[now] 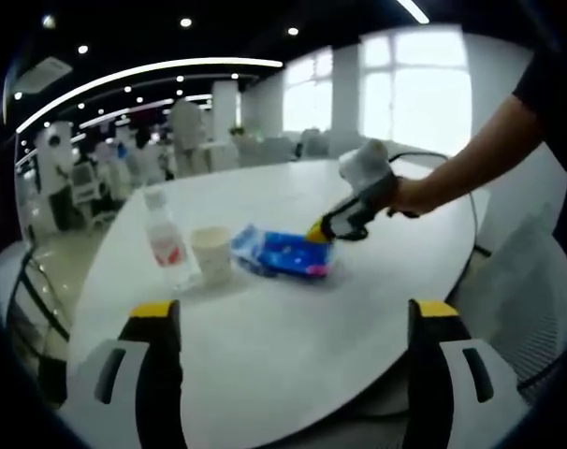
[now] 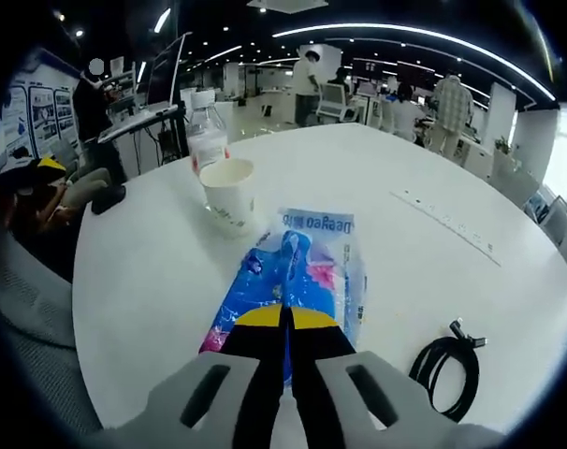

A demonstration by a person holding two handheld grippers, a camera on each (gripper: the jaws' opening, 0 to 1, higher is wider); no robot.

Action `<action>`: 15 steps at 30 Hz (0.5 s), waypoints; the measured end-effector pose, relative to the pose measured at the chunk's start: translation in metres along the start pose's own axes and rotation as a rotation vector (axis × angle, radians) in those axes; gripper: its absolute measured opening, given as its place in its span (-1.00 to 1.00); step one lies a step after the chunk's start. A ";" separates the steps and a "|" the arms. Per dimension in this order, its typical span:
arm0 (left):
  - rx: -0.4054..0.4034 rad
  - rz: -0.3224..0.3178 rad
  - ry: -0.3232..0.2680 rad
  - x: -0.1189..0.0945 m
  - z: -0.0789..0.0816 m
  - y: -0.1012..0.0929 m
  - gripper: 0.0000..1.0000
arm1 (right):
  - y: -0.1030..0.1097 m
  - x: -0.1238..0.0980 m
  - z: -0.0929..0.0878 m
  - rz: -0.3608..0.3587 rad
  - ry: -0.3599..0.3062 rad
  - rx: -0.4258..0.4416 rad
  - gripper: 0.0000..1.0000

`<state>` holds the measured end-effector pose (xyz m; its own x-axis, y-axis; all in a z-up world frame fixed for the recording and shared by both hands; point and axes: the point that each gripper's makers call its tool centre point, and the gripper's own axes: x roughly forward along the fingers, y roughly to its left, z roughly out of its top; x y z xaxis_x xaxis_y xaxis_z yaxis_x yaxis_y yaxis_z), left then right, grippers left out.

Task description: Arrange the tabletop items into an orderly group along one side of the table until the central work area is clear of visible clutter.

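Right gripper view is showing the white round table (image 2: 152,281) spreading out under everything, with the blue wipes packet (image 2: 298,271) lying flat on it, its long axis running straight away from the right gripper (image 2: 285,323) toward the paper cup (image 2: 229,192) and the clear water bottle (image 2: 206,140) standing just past it at the table's far edge. That gripper's yellow-tipped jaws are pressing together on the packet's near end, pinching it. A black coiled cable (image 2: 447,365) is lying on the table off to the packet's side, well apart from it. Left gripper view is showing the left gripper (image 1: 293,323) hanging over bare table (image 1: 283,374) with jaws spread wide, holding nothing, while a person's hand (image 1: 410,195) is holding the right gripper (image 1: 319,232) down on the packet (image 1: 283,253), beside the cup (image 1: 211,253) and bottle (image 1: 167,238).
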<state>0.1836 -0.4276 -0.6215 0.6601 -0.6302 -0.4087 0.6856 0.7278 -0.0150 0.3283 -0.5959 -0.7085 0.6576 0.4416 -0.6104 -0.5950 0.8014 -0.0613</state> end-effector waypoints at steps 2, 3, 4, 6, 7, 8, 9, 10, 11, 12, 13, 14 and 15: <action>0.001 0.000 0.000 0.000 0.000 0.000 0.96 | 0.000 -0.001 0.000 0.000 0.000 0.002 -1.00; 0.000 0.000 0.001 0.000 0.000 0.000 0.96 | -0.001 -0.001 0.001 -0.001 0.001 -0.004 -1.00; 0.001 0.001 0.000 0.000 0.000 0.000 0.96 | -0.001 -0.001 0.001 -0.003 0.000 -0.005 -1.00; 0.002 0.002 0.002 0.000 0.000 0.000 0.96 | -0.002 -0.002 -0.002 -0.013 0.021 -0.004 -1.00; 0.001 0.002 0.001 0.000 0.000 0.000 0.96 | -0.002 -0.002 -0.001 -0.013 0.016 -0.015 -1.00; 0.001 0.002 -0.001 0.000 0.000 0.000 0.95 | -0.001 -0.002 -0.001 -0.010 0.013 -0.017 -0.99; 0.002 0.003 -0.002 0.000 0.001 -0.001 0.95 | 0.000 -0.001 -0.001 -0.008 0.013 -0.015 -0.97; 0.001 0.003 -0.002 0.000 0.001 -0.001 0.95 | 0.000 -0.001 -0.001 -0.007 0.014 -0.014 -0.94; 0.000 0.003 0.000 0.000 0.000 -0.001 0.95 | 0.001 -0.001 -0.001 -0.005 0.015 -0.015 -0.91; 0.001 0.004 -0.001 -0.001 0.001 -0.001 0.95 | 0.001 0.000 -0.001 -0.005 0.015 -0.013 -0.89; 0.001 0.003 -0.002 -0.001 0.001 -0.001 0.95 | 0.001 0.001 -0.002 -0.003 0.018 -0.010 -0.87; 0.000 0.003 -0.002 -0.001 0.001 -0.001 0.95 | 0.001 0.001 -0.002 -0.004 0.018 -0.009 -0.85; -0.001 0.003 -0.001 -0.001 0.000 -0.001 0.95 | 0.001 0.002 -0.003 -0.005 0.022 -0.008 -0.84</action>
<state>0.1823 -0.4281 -0.6208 0.6628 -0.6282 -0.4076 0.6831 0.7302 -0.0145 0.3280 -0.5952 -0.7121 0.6500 0.4289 -0.6273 -0.5957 0.8001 -0.0703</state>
